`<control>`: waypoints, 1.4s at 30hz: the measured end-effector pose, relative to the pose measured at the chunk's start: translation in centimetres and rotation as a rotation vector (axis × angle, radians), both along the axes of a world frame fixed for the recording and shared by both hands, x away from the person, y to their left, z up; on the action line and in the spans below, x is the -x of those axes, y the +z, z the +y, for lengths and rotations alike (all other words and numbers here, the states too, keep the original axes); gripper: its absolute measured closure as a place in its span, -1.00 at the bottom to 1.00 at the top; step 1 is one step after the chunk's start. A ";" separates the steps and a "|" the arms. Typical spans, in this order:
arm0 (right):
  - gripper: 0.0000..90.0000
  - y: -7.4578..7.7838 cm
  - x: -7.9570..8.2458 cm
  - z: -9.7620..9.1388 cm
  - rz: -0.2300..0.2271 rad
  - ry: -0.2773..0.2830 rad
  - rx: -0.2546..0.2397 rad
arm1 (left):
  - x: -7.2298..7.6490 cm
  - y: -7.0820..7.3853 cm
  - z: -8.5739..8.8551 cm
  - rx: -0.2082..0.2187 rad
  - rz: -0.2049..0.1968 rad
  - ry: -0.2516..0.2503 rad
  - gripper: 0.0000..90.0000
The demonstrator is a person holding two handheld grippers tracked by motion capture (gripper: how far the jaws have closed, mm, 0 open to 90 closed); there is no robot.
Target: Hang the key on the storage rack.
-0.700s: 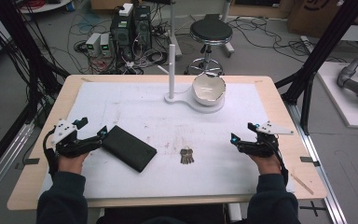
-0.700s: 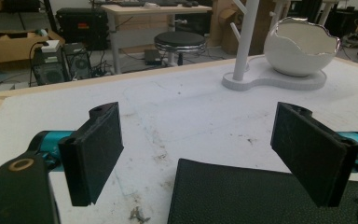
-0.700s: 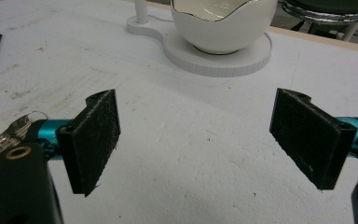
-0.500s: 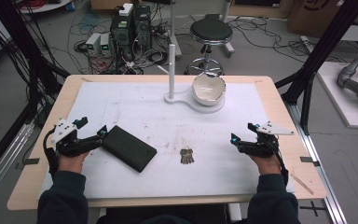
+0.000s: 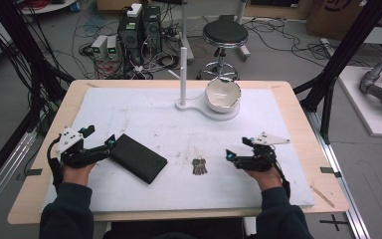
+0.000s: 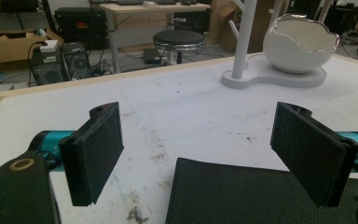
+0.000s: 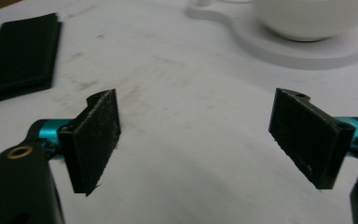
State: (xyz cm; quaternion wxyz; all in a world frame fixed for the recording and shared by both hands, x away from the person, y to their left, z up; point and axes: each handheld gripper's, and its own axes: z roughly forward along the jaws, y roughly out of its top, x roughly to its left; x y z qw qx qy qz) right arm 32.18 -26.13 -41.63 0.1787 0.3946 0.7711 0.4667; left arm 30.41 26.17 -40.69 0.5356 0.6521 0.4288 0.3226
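both grippers (image 5: 110, 143) (image 5: 229, 154) low, level, wide

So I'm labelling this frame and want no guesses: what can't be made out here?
- Keys, high view: too small to count or tell their shapes.
- Black wallet, left gripper view: its near part is cut off by the bottom edge.
- White bowl, right gripper view: blurred, top cut off by the upper edge.
- Bowl's inside, high view: too small to tell whether anything lies in it.
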 end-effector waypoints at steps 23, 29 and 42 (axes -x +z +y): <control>0.13 -3.3 0.6 9.3 0.187 0.160 0.187 | 0.1 -0.3 0.2 -0.013 0.016 0.008 -0.62; 0.63 -3.1 0.4 8.9 0.218 0.156 0.150 | 0.1 -0.4 0.0 -0.013 0.017 0.007 -0.62; 1.00 -2.9 0.3 9.0 0.195 0.203 0.098 | 0.1 -0.4 0.3 -0.008 0.018 0.015 -0.62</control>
